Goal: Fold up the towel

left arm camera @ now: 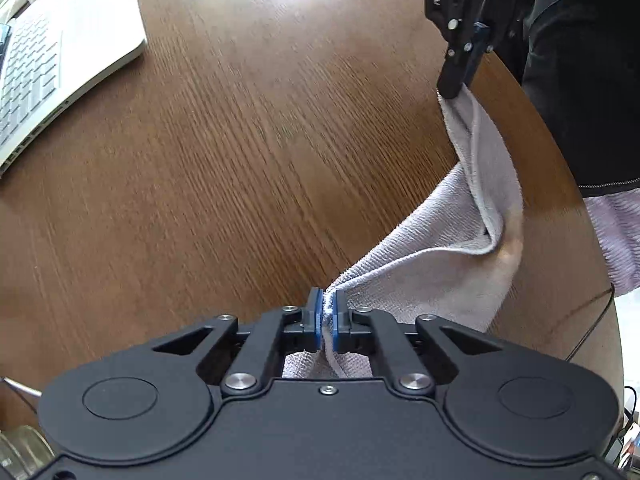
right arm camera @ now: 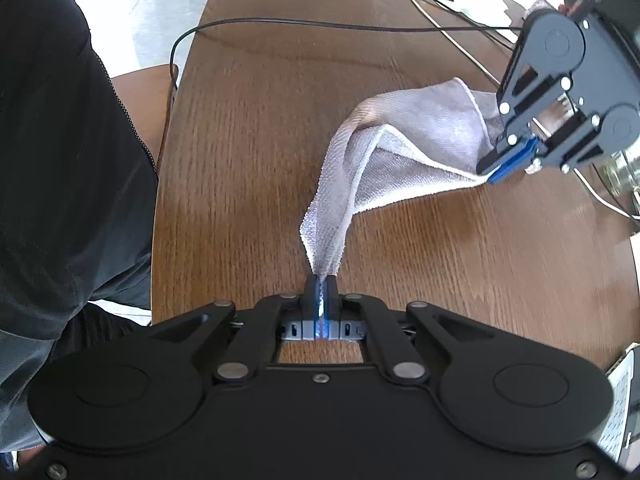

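Note:
A pale lilac towel (left arm camera: 432,256) hangs slack between my two grippers above the brown wooden table (left arm camera: 240,140). My left gripper (left arm camera: 328,314) is shut on one corner of it. My right gripper (left arm camera: 456,90) shows at the upper right of the left wrist view, shut on another corner. In the right wrist view my right gripper (right arm camera: 320,296) pinches the towel (right arm camera: 400,148), which runs up and right to my left gripper (right arm camera: 498,170). The towel sags and folds on itself between them.
An open silver laptop (left arm camera: 52,60) lies at the table's far left. Black and white cables (right arm camera: 320,24) cross the far end of the table (right arm camera: 248,160). The person's dark clothing (right arm camera: 60,160) stands at the table's edge. Glass items (right arm camera: 624,168) sit at the right.

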